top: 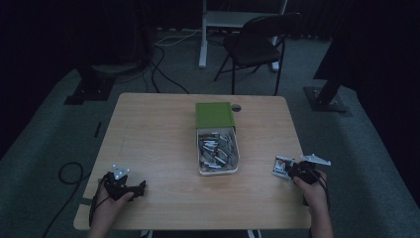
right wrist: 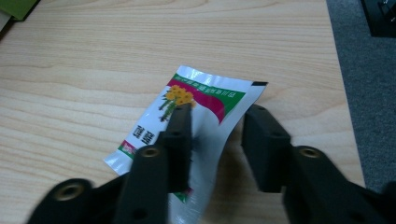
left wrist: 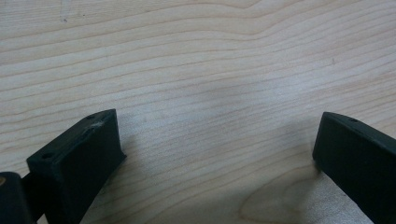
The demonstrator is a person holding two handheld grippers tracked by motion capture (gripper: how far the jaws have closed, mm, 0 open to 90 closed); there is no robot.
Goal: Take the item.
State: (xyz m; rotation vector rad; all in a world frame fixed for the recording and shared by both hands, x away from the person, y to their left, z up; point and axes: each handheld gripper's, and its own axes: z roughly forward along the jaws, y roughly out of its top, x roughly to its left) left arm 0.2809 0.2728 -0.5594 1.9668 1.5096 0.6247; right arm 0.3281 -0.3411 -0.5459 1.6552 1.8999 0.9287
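Observation:
A glossy white sachet with a green and red band and yellow flowers lies on the wooden table near its right edge. My right gripper is over it with its jaws apart. One jaw lies across the sachet's face and the other stands beside its edge, neither pressing on it. From above, the sachet shows just left of the right gripper. My left gripper rests at the table's front left. Its jaws stand wide over bare wood with nothing between them.
A white box with several grey sachets sits mid-table, its green lid lying behind it. The table's right edge runs close to the right gripper, with grey carpet beyond. A black chair and cables stand on the floor behind the table.

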